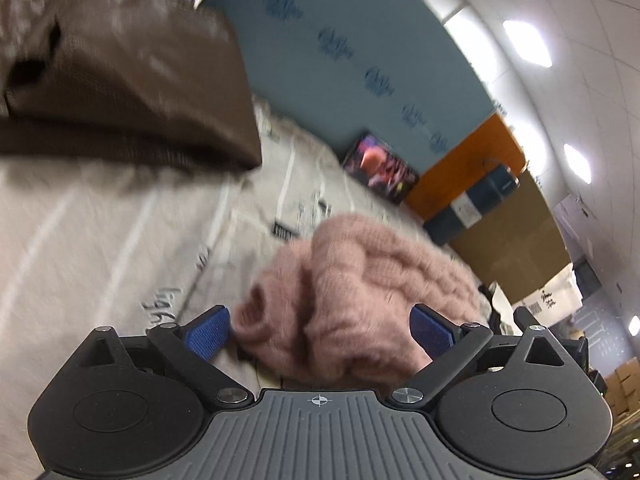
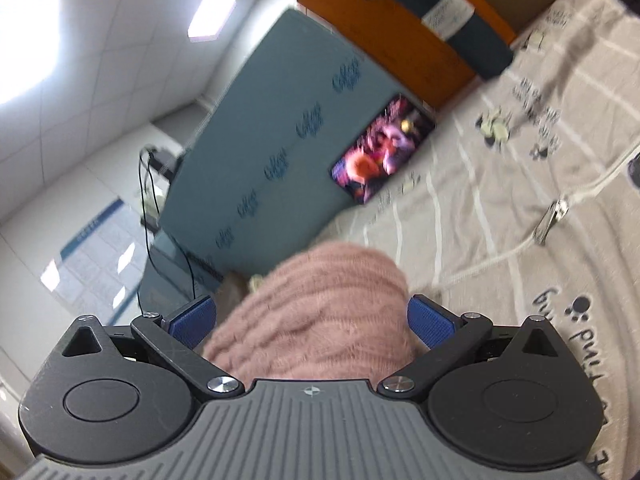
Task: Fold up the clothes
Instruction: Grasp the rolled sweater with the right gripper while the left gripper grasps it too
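Observation:
A fluffy pink knitted sweater lies bunched on a grey printed bedsheet. My left gripper is open, its blue pads on either side of the sweater's near edge, close above it. In the right wrist view the same pink sweater fills the gap between the blue pads of my right gripper, which is open wide around it. A folded brown garment lies on the sheet at the upper left of the left wrist view.
A blue padded headboard stands behind the bed, with a colourful picture box leaning on it. An orange and blue board stands beyond. A white cord with a metal clip lies on the sheet.

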Tool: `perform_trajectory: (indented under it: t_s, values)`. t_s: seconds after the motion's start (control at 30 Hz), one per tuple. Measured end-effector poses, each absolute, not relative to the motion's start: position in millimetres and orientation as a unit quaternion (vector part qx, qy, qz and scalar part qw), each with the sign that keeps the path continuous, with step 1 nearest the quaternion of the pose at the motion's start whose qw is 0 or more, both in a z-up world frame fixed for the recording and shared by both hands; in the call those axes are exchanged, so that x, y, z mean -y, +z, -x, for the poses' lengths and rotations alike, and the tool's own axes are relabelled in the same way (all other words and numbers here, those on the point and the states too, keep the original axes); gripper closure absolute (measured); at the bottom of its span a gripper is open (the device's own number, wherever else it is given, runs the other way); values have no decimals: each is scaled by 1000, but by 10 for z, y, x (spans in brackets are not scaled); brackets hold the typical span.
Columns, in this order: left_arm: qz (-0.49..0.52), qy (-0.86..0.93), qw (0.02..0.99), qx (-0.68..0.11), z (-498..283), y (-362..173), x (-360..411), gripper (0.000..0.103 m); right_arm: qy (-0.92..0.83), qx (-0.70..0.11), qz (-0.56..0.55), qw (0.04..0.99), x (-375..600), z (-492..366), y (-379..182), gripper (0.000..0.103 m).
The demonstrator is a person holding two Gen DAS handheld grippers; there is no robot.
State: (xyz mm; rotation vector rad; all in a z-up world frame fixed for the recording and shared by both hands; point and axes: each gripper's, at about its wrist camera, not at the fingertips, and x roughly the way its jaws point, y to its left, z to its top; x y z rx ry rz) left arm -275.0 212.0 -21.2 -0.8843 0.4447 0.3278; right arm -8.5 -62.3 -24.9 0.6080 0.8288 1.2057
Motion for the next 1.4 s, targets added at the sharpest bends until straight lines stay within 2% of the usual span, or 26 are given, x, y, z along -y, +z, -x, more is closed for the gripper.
perform_trajectory:
  t_s: [0.23,0.33,0.4,0.47,0.6,0.67,0.77,1.07,1.4]
  values:
    - [435,116,875,-182,2562,-317,-2038,2,556,-384,-180,715,409,227,-255,0]
    - [407,127,888,-174,2482,-328,-1954,6,559,-374,-134,728,328,322,-244,2]
    - [383,143,896,-175,2455,-328,-1903,26,559,-373,-131,729,335,337,-244,6]
    - [371,147,900,-177,2433,-345,-1886,40,555,-374,-134,730,353,331,-253,21]
    - [356,135,910,-163,2439,-324,-1849,52,549,-371,-144,735,396,323,-243,39]
    - [349,132,915,-155,2444,-287,-1811,53,549,-366,-148,737,420,324,-225,49]
    - [347,116,921,-134,2452,-200,-1744,54,549,-359,-158,738,489,343,-150,55]
    - [289,34,951,-106,2071,172,-1374,54,540,-290,-209,762,1162,188,179,57]
    - [187,-88,971,-118,635,479,-577,54,422,-187,-228,857,2214,-410,426,57]
